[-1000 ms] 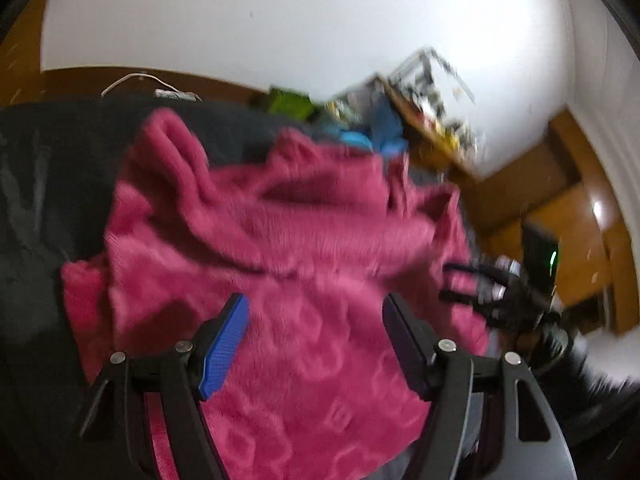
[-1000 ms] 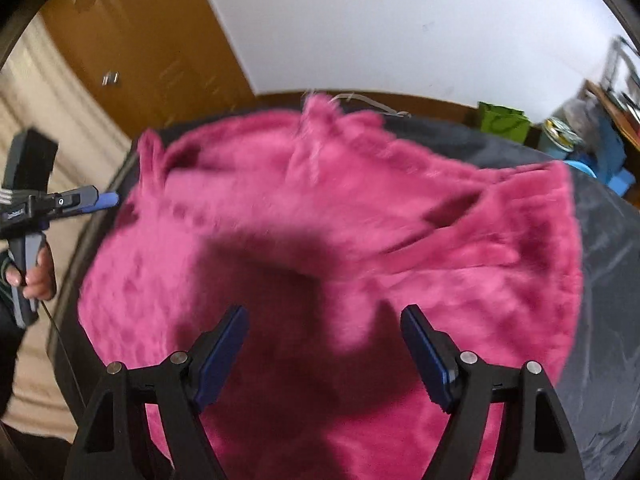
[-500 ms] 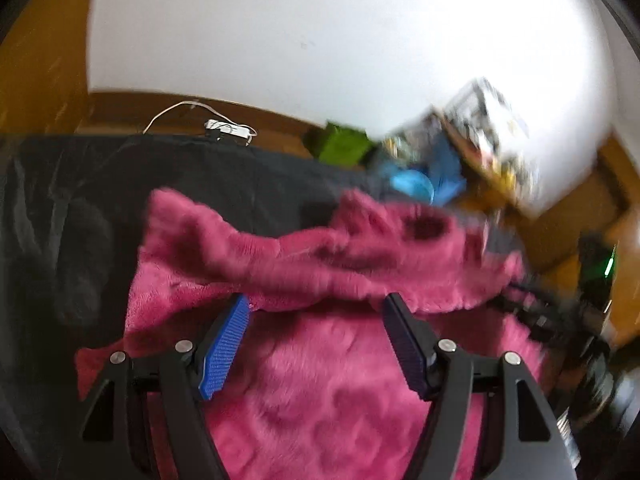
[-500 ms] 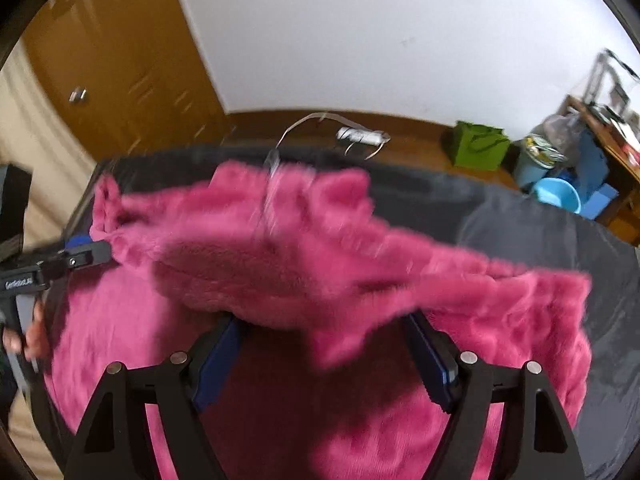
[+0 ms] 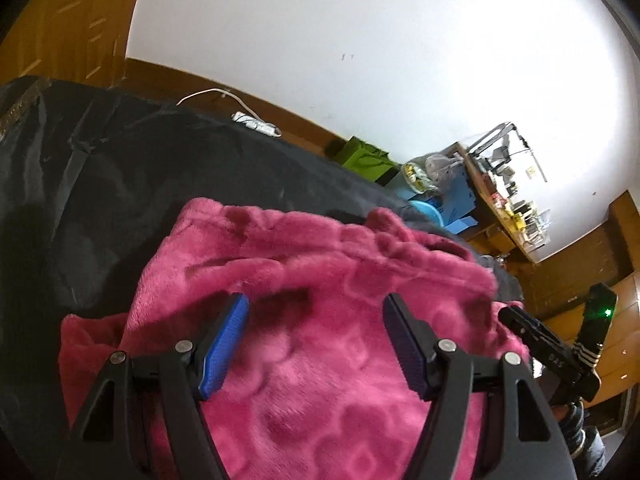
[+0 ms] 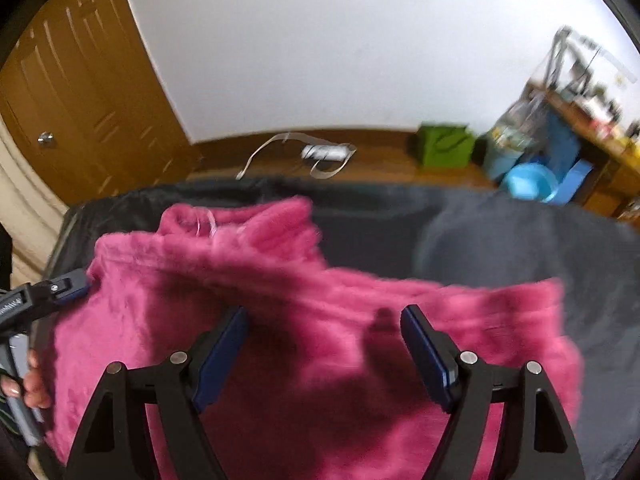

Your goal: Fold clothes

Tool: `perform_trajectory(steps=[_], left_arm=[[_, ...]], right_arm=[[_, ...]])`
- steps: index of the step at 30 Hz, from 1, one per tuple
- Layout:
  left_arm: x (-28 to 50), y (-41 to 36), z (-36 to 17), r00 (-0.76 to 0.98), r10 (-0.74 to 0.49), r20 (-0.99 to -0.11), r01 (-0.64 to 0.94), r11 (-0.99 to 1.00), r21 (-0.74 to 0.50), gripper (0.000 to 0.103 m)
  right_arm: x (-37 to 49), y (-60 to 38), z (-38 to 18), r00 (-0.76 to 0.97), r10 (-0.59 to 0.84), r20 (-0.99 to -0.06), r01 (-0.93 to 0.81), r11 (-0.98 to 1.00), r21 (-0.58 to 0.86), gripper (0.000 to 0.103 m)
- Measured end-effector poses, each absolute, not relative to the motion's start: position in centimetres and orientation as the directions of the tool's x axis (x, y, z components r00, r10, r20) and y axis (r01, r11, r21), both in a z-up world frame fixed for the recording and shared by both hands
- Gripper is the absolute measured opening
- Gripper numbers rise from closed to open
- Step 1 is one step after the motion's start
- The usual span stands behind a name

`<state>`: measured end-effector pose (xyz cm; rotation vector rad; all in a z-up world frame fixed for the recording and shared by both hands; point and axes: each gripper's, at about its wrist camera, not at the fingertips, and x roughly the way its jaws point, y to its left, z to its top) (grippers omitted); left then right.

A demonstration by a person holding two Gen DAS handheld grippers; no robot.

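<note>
The pink fleece garment lies on the dark sheet, with a doubled layer across its far half and a neck opening at its far left corner in the right wrist view. A second ago it was raised and spread wide in front of both cameras; half a second ago its far edge was coming down toward me; now that edge rests on the near part, so I judge one fold laid. My left claw is released, jaws wide, nothing between them, above the garment's near part. My right claw is likewise released and empty above the garment. Beyond the garment's far edge: bare sheet, then a white power strip and a green bag on the floor. The fold looks uneven at the right end; smoothing may be needed.
</note>
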<state>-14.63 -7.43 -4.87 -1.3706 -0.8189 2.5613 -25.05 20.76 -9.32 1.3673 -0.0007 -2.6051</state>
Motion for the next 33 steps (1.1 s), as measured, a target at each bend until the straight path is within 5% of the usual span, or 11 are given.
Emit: perform_trajectory(steps=[10, 19, 33], left_arm=[[-16.0, -5.6, -7.5, -0.498, 0.254, -0.829, 0.177, -0.906, -0.384, 0.078], [-16.6, -3.1, -8.4, -0.517, 0.17, -0.839, 0.113, -0.958, -0.264, 0.082], [-9.3, -2.1, -3.7, -0.488, 0.216, -0.846, 0.108, -0.946, -0.305, 0.082]], right_arm=[[-25.8, 26.9, -12.8, -0.447, -0.052, -0.893, 0.051, -0.998, 0.032, 0.08], [-26.4, 26.5, -14.7, -0.439, -0.018, -0.898, 0.115, -0.993, -0.036, 0.085], [-17.6, 25.0, -8.5, -0.479, -0.172, -0.861, 0.165, -0.981, 0.104, 0.086]])
